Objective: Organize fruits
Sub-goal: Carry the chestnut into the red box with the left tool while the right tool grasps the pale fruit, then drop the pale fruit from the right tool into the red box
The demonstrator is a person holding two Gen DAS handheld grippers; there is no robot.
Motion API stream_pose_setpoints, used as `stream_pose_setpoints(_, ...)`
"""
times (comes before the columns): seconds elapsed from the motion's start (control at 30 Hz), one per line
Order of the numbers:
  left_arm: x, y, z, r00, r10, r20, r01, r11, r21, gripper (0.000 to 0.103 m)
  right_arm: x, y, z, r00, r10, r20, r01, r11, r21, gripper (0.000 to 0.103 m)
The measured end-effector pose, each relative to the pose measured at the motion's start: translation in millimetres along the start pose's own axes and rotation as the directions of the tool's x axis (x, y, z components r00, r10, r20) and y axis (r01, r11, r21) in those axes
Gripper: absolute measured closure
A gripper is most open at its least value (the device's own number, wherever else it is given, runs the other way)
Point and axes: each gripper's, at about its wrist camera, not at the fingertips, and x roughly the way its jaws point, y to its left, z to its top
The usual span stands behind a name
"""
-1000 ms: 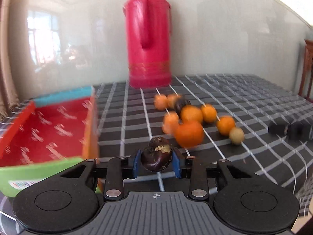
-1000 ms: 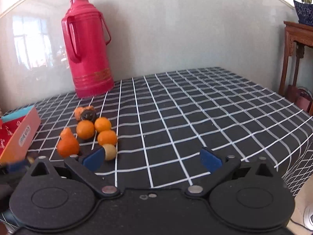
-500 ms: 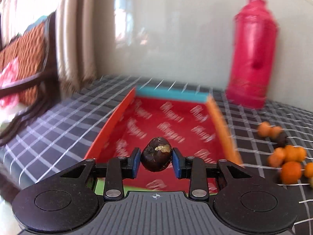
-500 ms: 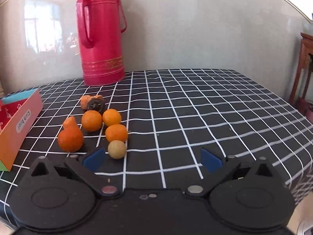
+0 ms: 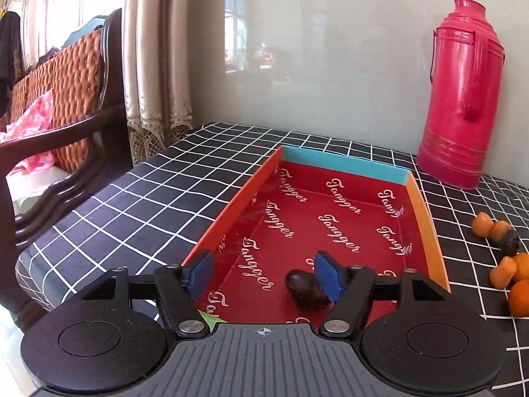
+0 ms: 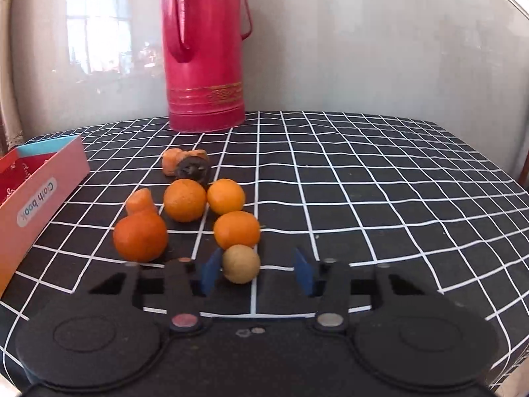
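In the left wrist view my left gripper [image 5: 266, 276] is open over the near end of a red-lined box [image 5: 334, 221]. A dark brown fruit [image 5: 305, 289] lies on the box floor beside the right pad. In the right wrist view my right gripper [image 6: 256, 273] is open. A small tan round fruit [image 6: 240, 263] sits between its pads, close to the left one. Several oranges [image 6: 185, 200] and small orange pieces [image 6: 141, 201] lie just beyond, with another dark fruit [image 6: 192, 168] behind them.
A red thermos [image 6: 203, 49] stands at the back against the wall; it also shows in the left wrist view [image 5: 461, 96]. The box [image 6: 36, 192] is to the left of the fruit. The checked tablecloth [image 6: 363, 182] covers the table. A wooden chair [image 5: 66, 125] stands past the left edge.
My left gripper swung left over the box, opened and let the dark fruit drop onto the box floor. My right gripper moved forward and lower, its pads now on either side of the tan fruit.
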Motion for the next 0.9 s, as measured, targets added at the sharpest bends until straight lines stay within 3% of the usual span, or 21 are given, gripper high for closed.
stream_pose_setpoints(0.1, -4.8, -2.1, -2.4, 0.999, -0.032, 0.012, 0.032, 0.999, -0.009, 0.017, 2.4, 3.3, -2.1, 1.0, 0.016, -0.012, -0.016, 1.0, -0.011, 0.085)
stream_pose_setpoints(0.27, -21.1, -4.3, -2.7, 0.994, -0.075, 0.078, 0.076, 0.997, -0.003, 0.015, -9.1, 3.5, -4.2, 0.999, 0.04, 0.025, -0.04, 0.999, -0.001, 0.086)
stream_pose_setpoints(0.37, -31.8, 3.9, 0.7, 0.992, -0.062, 0.11, 0.065, 0.997, -0.027, 0.01, -27.9, 5.7, 3.5, 0.987, 0.133, 0.09, -0.135, 0.991, 0.022, 0.086)
stream_pose_setpoints(0.53, -48.5, 35.1, 11.6, 0.985, 0.048, 0.164, -0.032, 0.995, -0.099, 0.005, -50.0, 49.4, 28.9, 0.923, 0.352, 0.157, -0.351, 0.936, -0.035, 0.086)
stream_pose_setpoints(0.73, -44.1, 72.7, 9.0, 0.973, 0.166, 0.163, -0.139, 0.976, -0.166, 0.003, -48.0, 136.3, 42.4, 0.824, 0.556, 0.108, -0.53, 0.824, -0.198, 0.086)
stream_pose_setpoints(0.9, -32.8, 86.7, 1.9, 0.973, 0.191, 0.129, -0.167, 0.97, -0.174, 0.003, -35.4, 180.9, 21.6, 0.81, 0.587, 0.005, -0.562, 0.777, -0.283, 0.086)
